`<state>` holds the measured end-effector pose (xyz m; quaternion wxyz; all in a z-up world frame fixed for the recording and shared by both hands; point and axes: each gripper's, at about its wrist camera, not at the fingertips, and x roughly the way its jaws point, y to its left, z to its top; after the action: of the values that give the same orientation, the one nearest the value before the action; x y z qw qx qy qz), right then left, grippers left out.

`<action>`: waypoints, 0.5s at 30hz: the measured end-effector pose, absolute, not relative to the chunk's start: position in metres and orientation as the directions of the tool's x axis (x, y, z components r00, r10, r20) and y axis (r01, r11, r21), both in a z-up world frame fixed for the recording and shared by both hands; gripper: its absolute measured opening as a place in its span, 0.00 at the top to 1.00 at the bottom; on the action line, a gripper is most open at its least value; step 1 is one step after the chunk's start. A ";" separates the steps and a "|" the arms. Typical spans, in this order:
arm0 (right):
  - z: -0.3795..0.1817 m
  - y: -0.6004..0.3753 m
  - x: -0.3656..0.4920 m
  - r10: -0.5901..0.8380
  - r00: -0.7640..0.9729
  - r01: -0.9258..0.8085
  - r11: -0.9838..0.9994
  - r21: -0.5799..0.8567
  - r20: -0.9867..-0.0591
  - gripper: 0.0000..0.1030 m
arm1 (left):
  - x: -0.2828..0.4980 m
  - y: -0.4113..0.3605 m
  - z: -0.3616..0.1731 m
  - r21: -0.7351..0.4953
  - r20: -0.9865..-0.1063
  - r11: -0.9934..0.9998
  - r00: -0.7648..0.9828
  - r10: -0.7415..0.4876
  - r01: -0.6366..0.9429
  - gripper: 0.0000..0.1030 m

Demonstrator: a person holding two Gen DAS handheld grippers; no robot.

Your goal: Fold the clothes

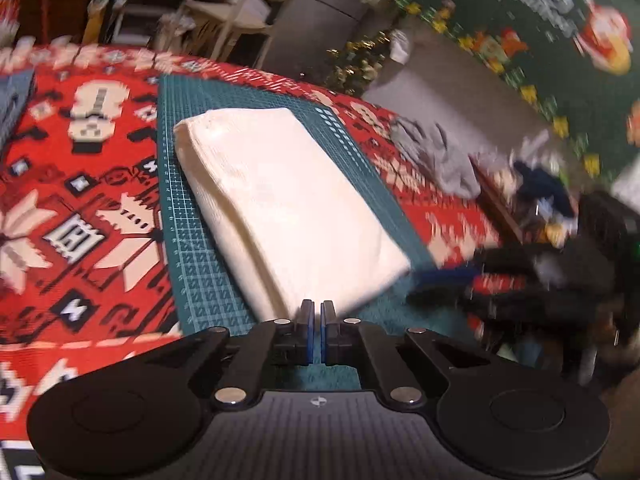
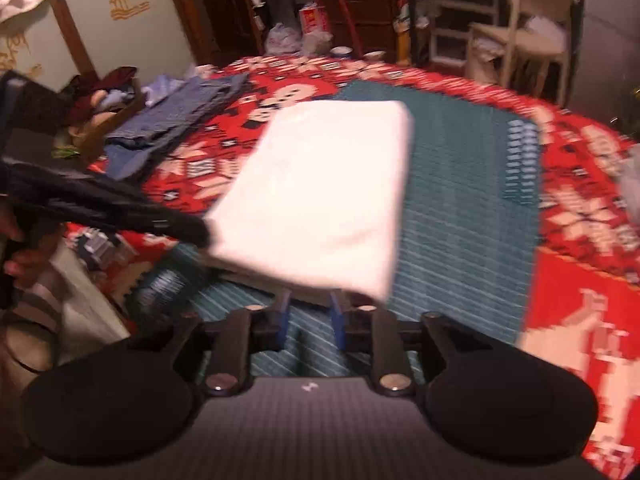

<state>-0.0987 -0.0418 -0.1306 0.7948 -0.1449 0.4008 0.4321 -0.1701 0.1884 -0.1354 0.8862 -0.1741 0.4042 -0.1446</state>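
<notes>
On green cutting mat (image 1: pixel 192 240), over red patterned tablecloth (image 1: pixel 80 152): lying flat, folded white garment (image 1: pixel 280 200), a thick rectangular bundle, set at a slant to the mat's grid lines.

Left gripper (image 1: pixel 319 312): hovering just at the near edge of the white bundle, blue-padded jaws pressed together, nothing showing between them. In the right wrist view, same left gripper (image 2: pixel 176 228) coming in from the left side, tip meeting the near left corner of the garment (contact or only overlap, not clear through the blur).

Right gripper (image 2: pixel 310 316): jaws standing apart, near edge of the garment (image 2: pixel 320 188) sitting over the gap between them; pads not pressing on the cloth. In the left wrist view, right gripper (image 1: pixel 444 280) showing blurred at the right, near the garment's near right corner.

Lying at the left of the mat, on the tablecloth: blue cloth (image 2: pixel 176 120), loosely spread. Beside it at the table edge, a box of mixed clothes (image 2: pixel 104 100). Resting at the far right of the table, a crumpled grey garment (image 1: pixel 436 156).

Beyond the table: standing, a pale wooden chair (image 2: pixel 528 40) (cluttered shelves behind, too blurred for detail).
</notes>
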 end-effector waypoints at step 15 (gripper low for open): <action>-0.151 -0.037 -0.094 0.545 0.391 -0.823 0.568 -0.016 -0.742 0.75 | -0.174 0.149 -0.156 -0.057 -0.735 0.981 0.657 -0.168 0.187 0.71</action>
<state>-0.0940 -0.0367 -0.1511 0.8109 -0.1950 0.3558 0.4217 -0.1735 0.1487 -0.1556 0.9102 0.0116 0.4023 -0.0976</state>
